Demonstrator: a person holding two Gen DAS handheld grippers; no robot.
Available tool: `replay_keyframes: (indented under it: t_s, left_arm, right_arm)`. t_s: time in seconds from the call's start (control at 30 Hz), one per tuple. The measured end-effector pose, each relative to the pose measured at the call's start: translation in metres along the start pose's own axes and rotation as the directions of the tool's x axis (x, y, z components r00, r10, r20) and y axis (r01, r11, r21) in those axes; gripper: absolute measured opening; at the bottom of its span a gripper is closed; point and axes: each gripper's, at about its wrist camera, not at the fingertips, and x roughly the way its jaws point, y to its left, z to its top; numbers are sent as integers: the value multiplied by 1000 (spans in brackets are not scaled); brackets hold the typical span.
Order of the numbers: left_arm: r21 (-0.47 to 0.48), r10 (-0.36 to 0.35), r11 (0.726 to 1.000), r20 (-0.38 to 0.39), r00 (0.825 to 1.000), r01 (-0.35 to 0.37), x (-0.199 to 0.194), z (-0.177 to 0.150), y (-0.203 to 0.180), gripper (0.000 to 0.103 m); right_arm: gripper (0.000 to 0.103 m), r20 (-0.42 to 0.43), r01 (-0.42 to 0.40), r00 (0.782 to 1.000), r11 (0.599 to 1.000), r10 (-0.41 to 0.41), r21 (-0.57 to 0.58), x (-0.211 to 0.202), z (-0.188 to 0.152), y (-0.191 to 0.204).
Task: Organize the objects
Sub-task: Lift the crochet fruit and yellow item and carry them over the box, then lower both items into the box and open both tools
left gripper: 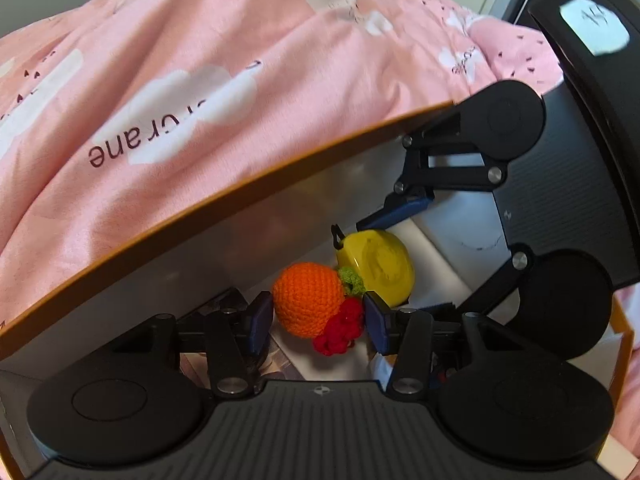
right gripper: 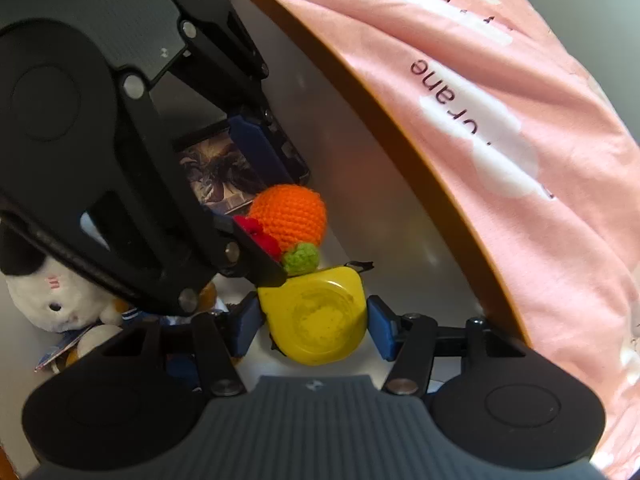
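Both grippers reach down into an orange-rimmed box [left gripper: 224, 188] with white inner walls. My left gripper [left gripper: 318, 322] has its blue pads on either side of a crocheted orange fruit [left gripper: 308, 300] with a green leaf and red berries [left gripper: 340, 328]; the pads touch it. The fruit also shows in the right wrist view [right gripper: 290, 214]. My right gripper [right gripper: 316, 320] brackets a yellow plastic case [right gripper: 320, 316], with small gaps at both pads. The case [left gripper: 380, 266] lies just behind the fruit, touching it.
A pink cloud-print quilt [left gripper: 200, 80] surrounds the box. Inside the box are a picture card [right gripper: 218, 176], a white plush cat [right gripper: 48, 292] and a small packaged toy at the left. The box wall [right gripper: 360, 168] rises close on the right.
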Motion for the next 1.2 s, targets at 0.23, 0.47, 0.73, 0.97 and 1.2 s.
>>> replay_keyframes:
  t_s: [0.23, 0.47, 0.73, 0.97, 1.2]
  left_arm:
    - [-8, 15, 1000, -8, 1000, -16, 0, -4, 5, 71]
    - [-38, 23, 999, 39, 999, -21, -20, -14, 9, 68]
    - [9, 66, 998, 33, 997, -66, -26, -18, -4, 36]
    - [42, 87, 995, 12, 996, -87, -19, -17, -10, 29]
    - [116, 152, 982, -6, 988, -150, -17, -18, -15, 27]
  right_arm:
    - [58, -34, -37, 999, 999, 36, -15, 6, 6, -1]
    - [58, -55, -52, 997, 999, 52, 16, 9, 12, 0]
    - [59, -60, -53, 997, 998, 54, 17, 8, 15, 1]
    - [60, -74, -42, 996, 998, 46, 55, 4, 21, 0]
    - [50, -97, -45, 994, 995, 54, 91, -8, 25, -8]
